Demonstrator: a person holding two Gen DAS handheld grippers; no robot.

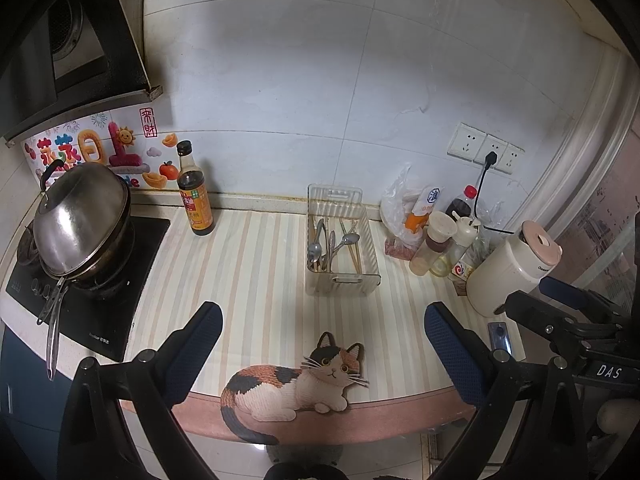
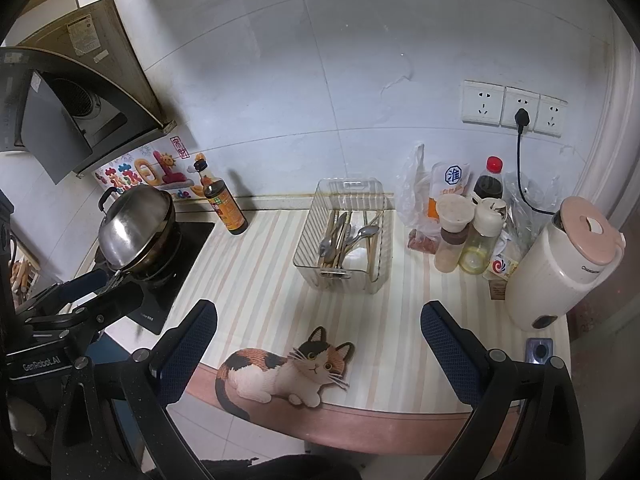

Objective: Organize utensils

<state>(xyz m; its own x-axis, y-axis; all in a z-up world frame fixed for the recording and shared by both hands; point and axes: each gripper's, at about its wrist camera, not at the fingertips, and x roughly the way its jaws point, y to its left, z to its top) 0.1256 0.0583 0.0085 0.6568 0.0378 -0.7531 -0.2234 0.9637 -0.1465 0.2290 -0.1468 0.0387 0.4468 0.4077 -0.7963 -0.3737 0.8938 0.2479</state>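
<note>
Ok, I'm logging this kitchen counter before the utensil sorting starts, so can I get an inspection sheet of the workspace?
Surface: striped counter mat, cat-shaped mat at the front edge.
Job's things: spoons and chopsticks mixed together in the clear bin.
Clutter: sauce bottle, condiment jars, plastic bags, cream kettle.
Grippers: left gripper and right gripper both open, empty, short of the bin.
Cables: black cord plugged into the wall socket.
Surroundings: lidded pan on the hob, range hood, tiled wall.
</note>
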